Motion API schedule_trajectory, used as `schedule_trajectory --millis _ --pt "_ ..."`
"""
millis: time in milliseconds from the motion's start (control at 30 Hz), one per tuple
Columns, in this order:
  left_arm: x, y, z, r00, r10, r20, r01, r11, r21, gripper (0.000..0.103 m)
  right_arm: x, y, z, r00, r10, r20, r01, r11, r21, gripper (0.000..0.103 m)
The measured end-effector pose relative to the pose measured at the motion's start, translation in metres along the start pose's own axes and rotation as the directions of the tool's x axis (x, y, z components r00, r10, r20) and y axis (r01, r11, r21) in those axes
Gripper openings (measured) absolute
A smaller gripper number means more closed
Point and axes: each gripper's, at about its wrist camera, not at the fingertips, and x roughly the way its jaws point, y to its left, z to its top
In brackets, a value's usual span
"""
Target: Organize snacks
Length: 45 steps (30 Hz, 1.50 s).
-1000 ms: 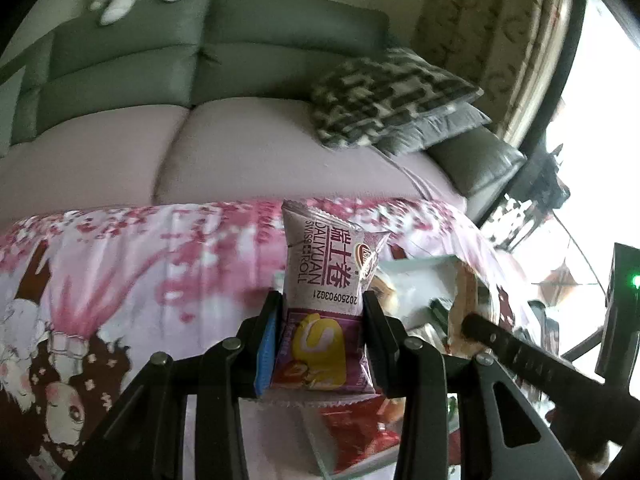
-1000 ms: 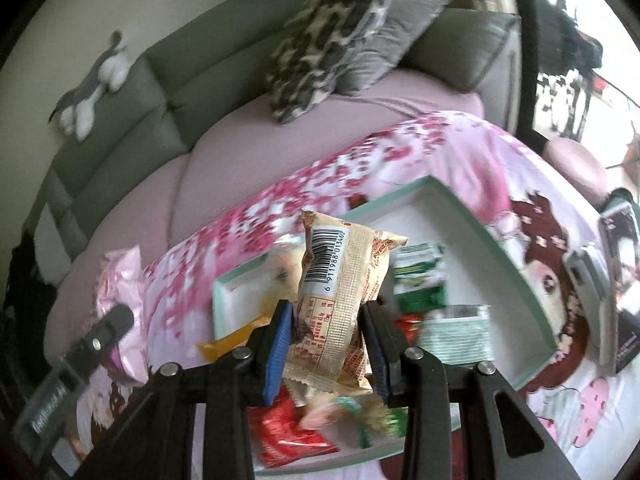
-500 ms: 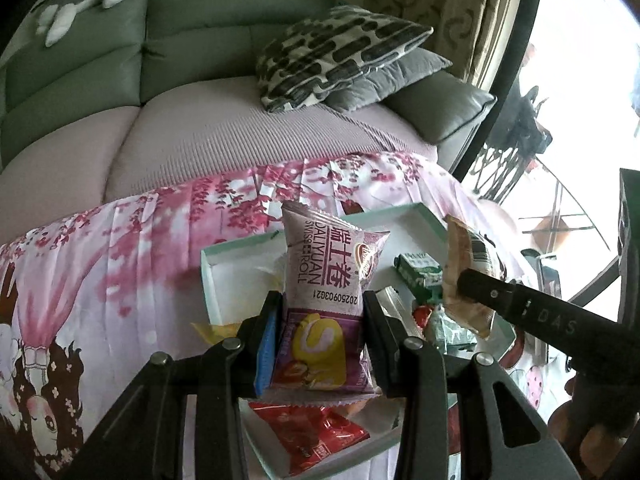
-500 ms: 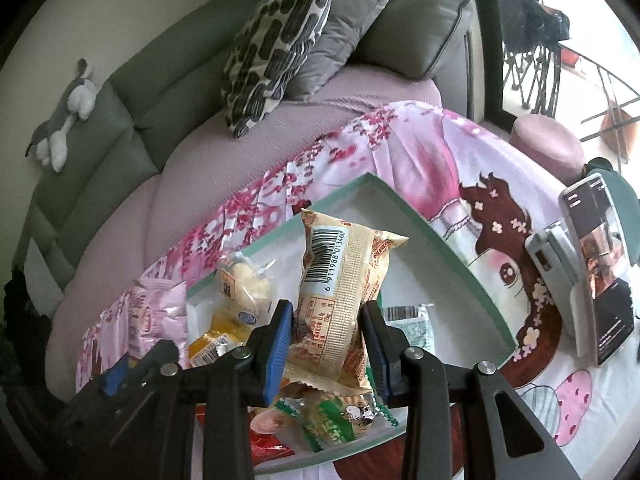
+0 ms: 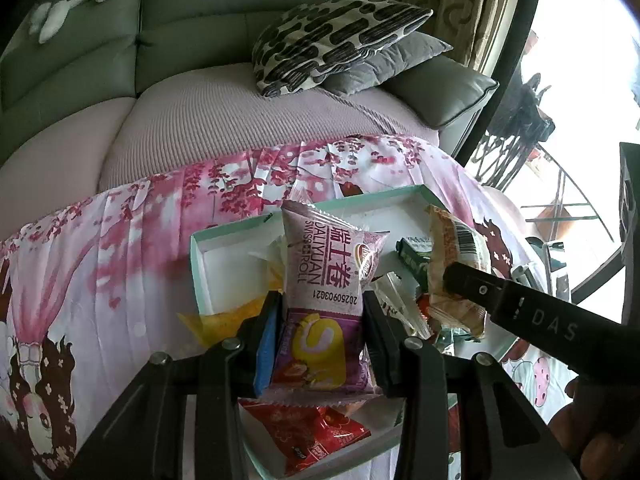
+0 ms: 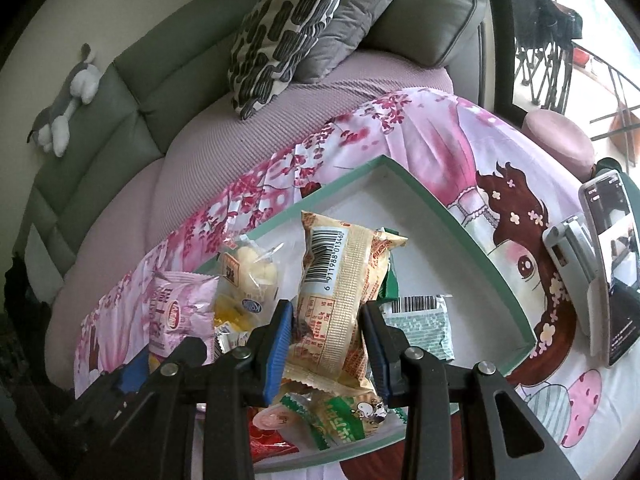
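Two wrapped snacks are held above the shallow white tray with the mint-green rim [image 6: 472,236], one in each gripper.

Change since one second ago: in the left wrist view the tray was mostly out of frame at the right edge, with only patterned cloth under the packet; it now lies directly beyond the left gripper [image 5: 320,340]. In the right wrist view the tray fills more of the frame and sits closer under the right gripper [image 6: 326,344]. Judgement: both packets have been carried over the tray, so the transport step is nearly complete and release is the step remaining.

Left jaws: nearly closed, clamped on the lower half of the pink-and-purple plastic Swiss-roll packet [image 5: 328,288]. The packet stands upright between the pads, above a red foil packet [image 5: 308,436] in the tray's near corner.

Right jaws: nearly closed, clamped on the lower half of the tan plastic cake packet with the barcode [image 6: 340,300]. This packet also stands upright, above a green-and-white wrapper [image 6: 344,416] and beside a pale green sachet [image 6: 420,320] lying on the tray floor.

Tray position: on the pink cherry-blossom cartoon cloth [image 5: 120,264], in front of the grey-green sofa [image 5: 200,24]. The far half of the tray floor is bare.
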Motion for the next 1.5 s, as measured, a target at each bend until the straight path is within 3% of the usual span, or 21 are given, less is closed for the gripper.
schedule_trajectory --millis 233,333,633,767,900,1000,1167,1267,1500 --pt "0.004 -0.001 -0.001 1.0 -0.003 -0.027 0.002 1.0 -0.007 0.043 0.007 0.001 -0.002 1.0 -0.009 -0.013 0.009 1.0 -0.003 0.039" --pt "0.005 -0.001 -0.001 0.999 0.0 -0.038 0.0 1.0 -0.011 0.055 0.009 0.001 -0.003 1.0 -0.015 -0.02 0.015 1.0 -0.005 0.039" --pt "-0.011 0.005 0.002 1.0 0.007 -0.022 -0.007 1.0 -0.028 0.056 0.01 0.003 -0.003 0.999 -0.029 -0.027 0.028 1.0 -0.006 0.04" --pt "-0.021 0.014 0.006 1.0 0.016 0.004 -0.016 0.998 -0.056 0.061 0.012 0.002 -0.003 0.998 -0.044 -0.032 0.044 0.999 -0.004 0.058" --pt "-0.023 0.026 0.008 0.999 0.047 0.01 -0.046 0.995 -0.093 0.071 0.012 0.003 -0.003 0.998 -0.046 -0.031 0.046 0.999 -0.01 0.06" --pt "-0.019 0.039 0.007 0.995 0.101 -0.01 -0.102 0.985 -0.137 0.082 0.014 0.004 -0.003 0.998 -0.051 -0.038 0.05 0.999 -0.018 0.074" --pt "-0.015 0.058 0.004 0.985 0.173 -0.03 -0.175 0.969 -0.174 0.085 0.015 0.003 -0.003 0.998 -0.055 -0.035 0.054 0.998 -0.014 0.091" --pt "-0.013 0.064 0.002 0.977 0.211 -0.028 -0.212 0.959 -0.188 0.094 0.014 0.003 -0.003 0.998 -0.055 -0.026 0.055 0.998 -0.013 0.1" --pt "-0.012 0.071 -0.001 0.969 0.248 -0.023 -0.247 0.948 -0.201 0.102 0.014 0.004 -0.003 0.999 -0.051 -0.02 0.05 0.999 -0.02 0.103"
